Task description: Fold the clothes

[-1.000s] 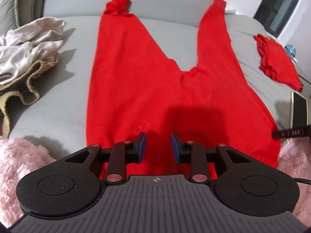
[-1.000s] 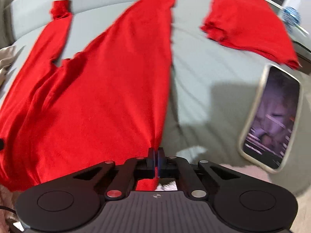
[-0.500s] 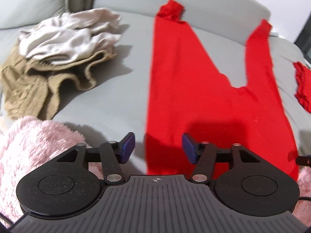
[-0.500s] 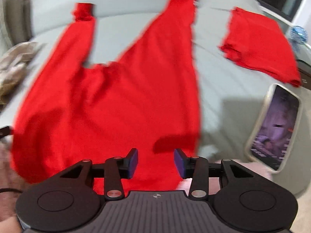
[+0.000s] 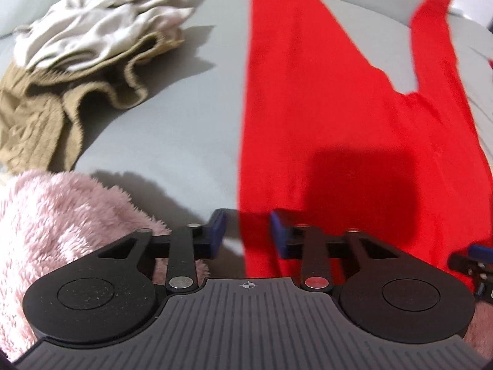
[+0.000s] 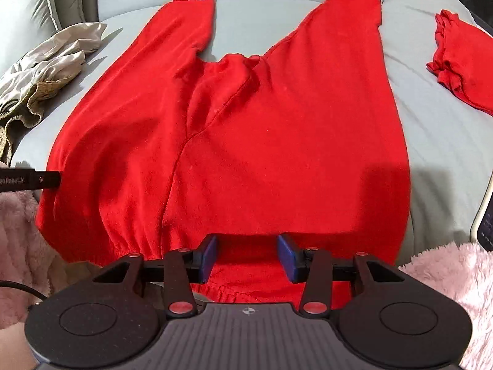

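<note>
Both grippers shifted leftward, closing on nothing over red trousers (image 6: 246,141) lying lengthwise, legs pointing away, waistband nearest.

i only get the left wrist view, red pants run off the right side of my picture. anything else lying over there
Observer: Yes, a folded red garment lies on the grey sofa cushion, apart from the red pants.
Operator: anything closer to me on that side
Observer: A phone rests at the right edge, screen up and lit.
Operator: where's the right gripper on the pants
Observer: The right gripper sits over the waistband, near its middle; its jaws are closing slightly, the pads not yet pressing the cloth.
Operator: and mine from there
Observer: The left gripper shows only as a finger tip at the pants' left edge.
</note>
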A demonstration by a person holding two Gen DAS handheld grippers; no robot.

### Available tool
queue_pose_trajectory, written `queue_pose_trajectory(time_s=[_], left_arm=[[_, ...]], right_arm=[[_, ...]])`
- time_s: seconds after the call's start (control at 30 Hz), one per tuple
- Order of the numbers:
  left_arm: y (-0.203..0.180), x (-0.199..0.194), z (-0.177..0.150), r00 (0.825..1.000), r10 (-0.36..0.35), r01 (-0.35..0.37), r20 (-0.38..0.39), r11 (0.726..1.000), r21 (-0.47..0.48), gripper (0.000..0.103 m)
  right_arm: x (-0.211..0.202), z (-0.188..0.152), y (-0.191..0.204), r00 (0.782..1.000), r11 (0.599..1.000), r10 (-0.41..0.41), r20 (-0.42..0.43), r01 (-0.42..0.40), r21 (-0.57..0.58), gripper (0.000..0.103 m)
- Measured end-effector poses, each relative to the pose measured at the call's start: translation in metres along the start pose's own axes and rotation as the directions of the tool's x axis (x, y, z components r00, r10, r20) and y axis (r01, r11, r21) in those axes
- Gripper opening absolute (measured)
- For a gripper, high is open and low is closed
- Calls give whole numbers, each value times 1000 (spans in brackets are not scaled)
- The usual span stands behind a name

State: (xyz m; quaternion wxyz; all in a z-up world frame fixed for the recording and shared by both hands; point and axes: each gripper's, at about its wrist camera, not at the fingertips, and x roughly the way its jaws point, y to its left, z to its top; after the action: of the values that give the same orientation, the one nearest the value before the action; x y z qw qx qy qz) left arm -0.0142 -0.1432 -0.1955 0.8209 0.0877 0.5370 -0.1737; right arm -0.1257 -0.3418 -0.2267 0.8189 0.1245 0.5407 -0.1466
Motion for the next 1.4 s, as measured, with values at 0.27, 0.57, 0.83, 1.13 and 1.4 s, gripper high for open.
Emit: queue_pose_trajectory(time_s=[0.27, 0.57, 0.83, 1.13, 1.4], left_arm=[[-6, -14, -5, 993, 119, -120, 17, 993, 10, 42], [-26, -47, -11, 996, -2, -8, 92, 994, 109, 57], [-30, -39, -14, 997, -32, 24, 66, 991, 130, 58], [-35, -35, -16, 998, -28, 19, 54, 987, 160, 59], [-46, -29, -16, 999, -37, 29, 36, 983, 181, 60]], right_arm=[[-11, -10, -9, 994, 999, 1, -107, 4, 50, 34], [-41, -11, -22, 999, 994, -30, -17, 32, 100, 47], [-45, -8, -29, 998, 993, -59, 10, 58, 99, 52], [-39, -12, -27, 1000, 993, -3, 26, 0, 121, 52], [-51, -15, -39, 993, 972, 51, 104, -73, 223, 69]])
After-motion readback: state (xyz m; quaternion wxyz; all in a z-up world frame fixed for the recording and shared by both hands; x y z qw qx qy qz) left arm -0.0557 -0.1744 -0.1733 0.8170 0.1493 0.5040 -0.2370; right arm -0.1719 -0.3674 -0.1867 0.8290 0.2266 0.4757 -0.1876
